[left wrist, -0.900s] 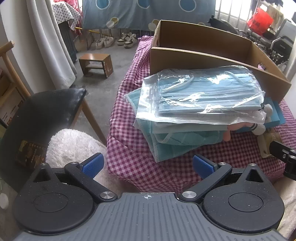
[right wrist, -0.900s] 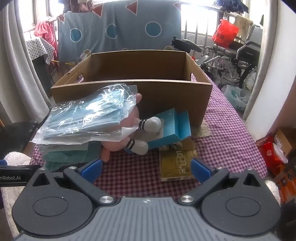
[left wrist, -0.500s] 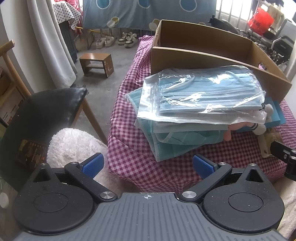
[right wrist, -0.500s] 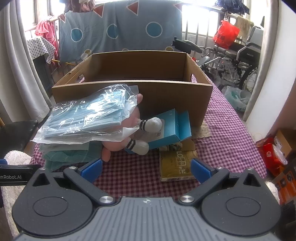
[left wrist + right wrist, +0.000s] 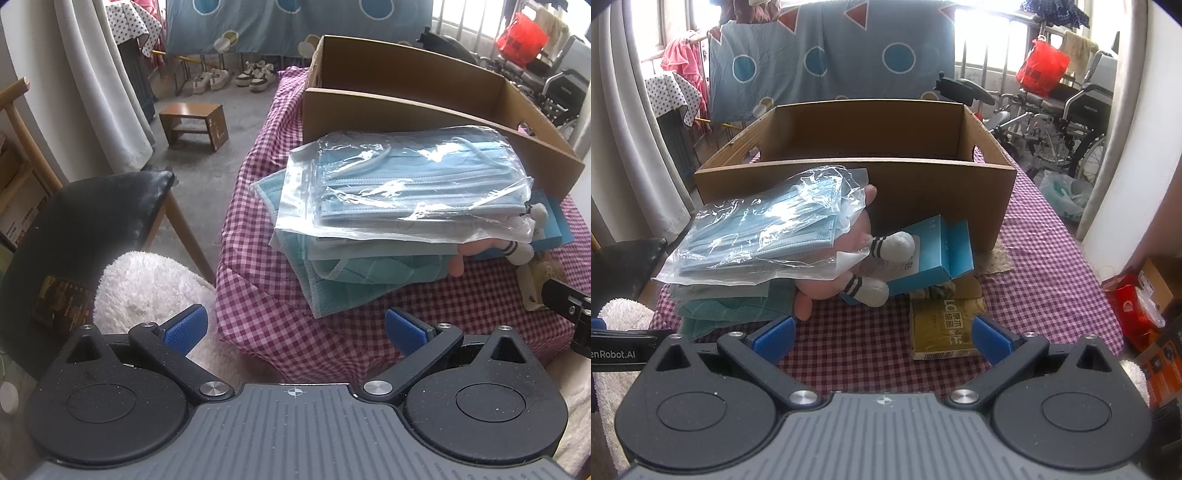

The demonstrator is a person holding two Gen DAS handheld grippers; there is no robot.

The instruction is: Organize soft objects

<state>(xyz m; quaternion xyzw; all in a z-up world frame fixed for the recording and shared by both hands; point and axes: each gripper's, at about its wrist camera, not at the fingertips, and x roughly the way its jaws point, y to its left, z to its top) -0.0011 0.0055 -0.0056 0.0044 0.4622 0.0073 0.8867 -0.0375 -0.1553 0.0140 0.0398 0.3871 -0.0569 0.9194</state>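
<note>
The left gripper stands wide open with nothing between its blue pads, hovering over the near edge of the table, which wears a purple checked cloth. Ahead of it and a little to the right lies a clear bag of blue face masks, stacked on folded teal cloths. A pink plush toy pokes out from under that pile on its right side.

The right gripper is likewise fully open and empty, low over the same cloth. Just beyond its right pad lies a gold packet. Ahead sits the plush toy, its striped white feet resting against a blue carton; the mask bag covers the toy's upper part, ahead and to the left. Behind everything stands an open cardboard box, touching the carton's far side.
</note>
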